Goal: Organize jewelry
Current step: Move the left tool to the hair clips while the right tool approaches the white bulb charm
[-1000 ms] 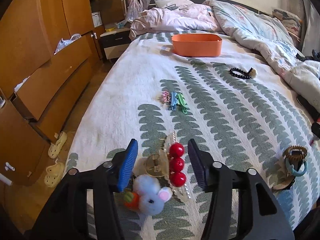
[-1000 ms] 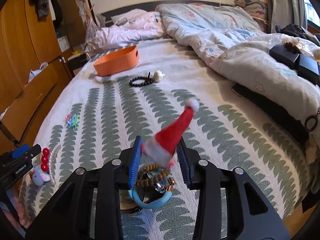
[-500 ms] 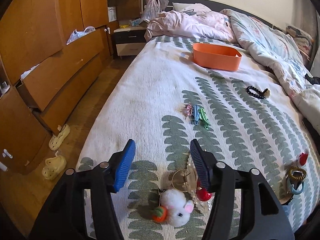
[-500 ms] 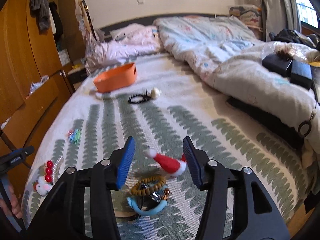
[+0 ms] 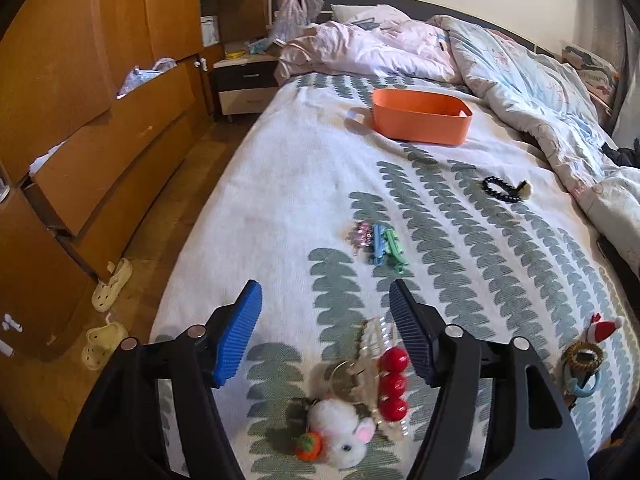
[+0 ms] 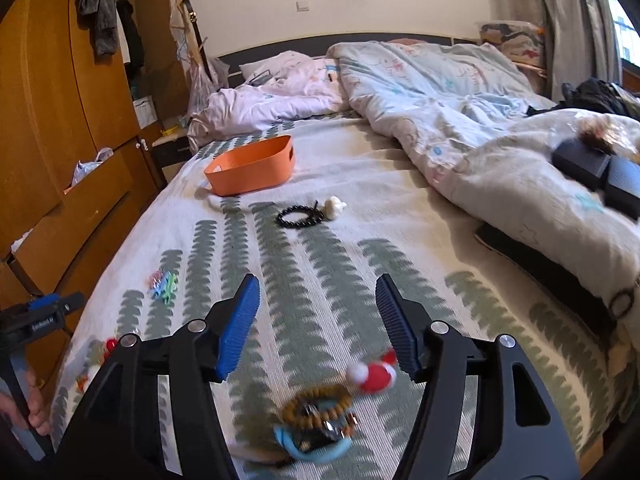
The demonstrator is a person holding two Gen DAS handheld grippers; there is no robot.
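Both of my tools hang spread and empty above the bed: my left hand-held gripper over the red bead clip and the white mouse charm, my right hand-held gripper over the Santa hat clip and wooden bead bracelet. The orange bin sits well apart, up the bed. I judge no pick is yet made; next, each must drop and close on one piece.
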